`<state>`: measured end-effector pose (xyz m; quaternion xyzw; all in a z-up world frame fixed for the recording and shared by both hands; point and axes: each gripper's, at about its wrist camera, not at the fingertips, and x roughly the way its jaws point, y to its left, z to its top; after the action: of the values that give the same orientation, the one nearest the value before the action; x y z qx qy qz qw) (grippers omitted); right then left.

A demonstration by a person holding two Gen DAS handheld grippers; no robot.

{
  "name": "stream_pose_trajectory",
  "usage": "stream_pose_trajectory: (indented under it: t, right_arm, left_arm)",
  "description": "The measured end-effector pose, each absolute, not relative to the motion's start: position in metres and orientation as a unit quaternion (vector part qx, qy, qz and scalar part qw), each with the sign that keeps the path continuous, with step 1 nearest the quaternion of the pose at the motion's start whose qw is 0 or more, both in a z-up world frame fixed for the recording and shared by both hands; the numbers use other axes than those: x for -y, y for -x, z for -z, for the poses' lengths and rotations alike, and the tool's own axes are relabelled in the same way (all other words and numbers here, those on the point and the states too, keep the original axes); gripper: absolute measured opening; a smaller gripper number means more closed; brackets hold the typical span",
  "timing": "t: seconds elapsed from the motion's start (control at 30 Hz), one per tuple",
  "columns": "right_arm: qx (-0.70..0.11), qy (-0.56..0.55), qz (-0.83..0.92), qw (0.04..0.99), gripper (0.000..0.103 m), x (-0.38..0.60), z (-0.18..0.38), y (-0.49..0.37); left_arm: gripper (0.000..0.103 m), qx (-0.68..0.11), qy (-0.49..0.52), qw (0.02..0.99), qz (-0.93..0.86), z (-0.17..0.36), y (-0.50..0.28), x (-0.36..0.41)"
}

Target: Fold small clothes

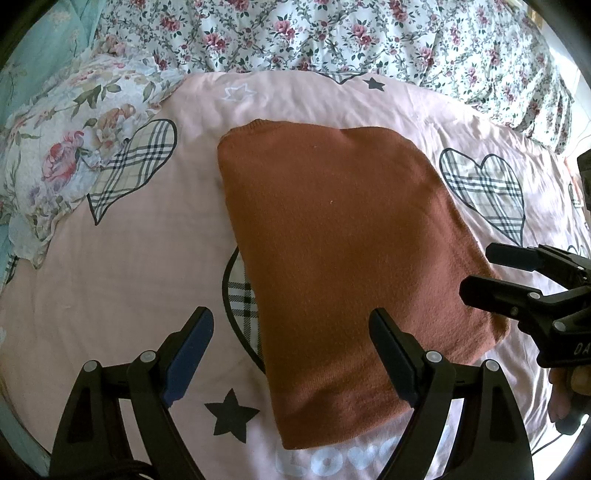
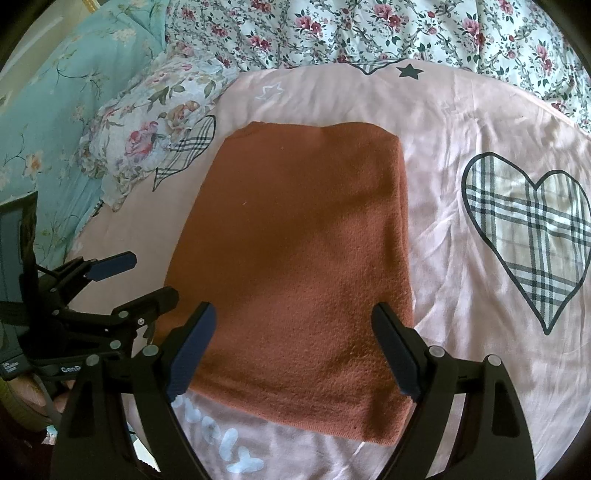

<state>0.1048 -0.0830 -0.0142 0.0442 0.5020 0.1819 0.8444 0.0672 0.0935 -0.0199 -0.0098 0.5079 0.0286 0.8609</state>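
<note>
A rust-orange knit garment lies folded into a flat rectangle on a pink bedsheet; it also shows in the right wrist view. My left gripper is open and empty, hovering over the garment's near left edge. My right gripper is open and empty over the garment's near end. The right gripper also shows at the right edge of the left wrist view, open beside the garment's right edge. The left gripper shows at the left of the right wrist view, open.
The pink sheet carries plaid hearts, stars and white lettering. A floral pillow lies at the left. A floral quilt bunches along the far side. A teal floral cloth lies further left.
</note>
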Motion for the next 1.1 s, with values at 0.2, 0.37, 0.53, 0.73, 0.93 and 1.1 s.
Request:
stream_pose_trajectory:
  t: [0.2, 0.37, 0.53, 0.73, 0.93, 1.1]
  right_arm:
    - [-0.498, -0.049, -0.178, 0.847, 0.086, 0.086, 0.012, -0.107]
    - [-0.498, -0.052, -0.173, 0.848, 0.086, 0.088, 0.013, -0.109]
    - [-0.499, -0.054, -0.174, 0.848, 0.086, 0.088, 0.013, -0.109]
    - [-0.498, -0.053, -0.172, 0.848, 0.086, 0.088, 0.013, -0.108]
    - [-0.498, -0.053, -0.171, 0.849, 0.086, 0.087, 0.013, -0.106]
    - [-0.499, -0.048, -0.168, 0.849, 0.086, 0.087, 0.013, -0.106]
  left_arm:
    - [0.086, -0.507, 0.009, 0.861, -0.029, 0.020, -0.067, -0.093]
    - [0.086, -0.509, 0.008, 0.860, -0.029, 0.022, -0.070, -0.094]
    - [0.086, -0.505, 0.005, 0.863, -0.028, 0.020, -0.071, -0.095]
    - [0.086, -0.503, 0.006, 0.864, -0.028, 0.019, -0.071, -0.095]
    - [0.086, -0.498, 0.009, 0.866, -0.031, 0.018, -0.071, -0.098]
    - [0.086, -0.493, 0.022, 0.869, -0.032, 0.016, -0.069, -0.103]
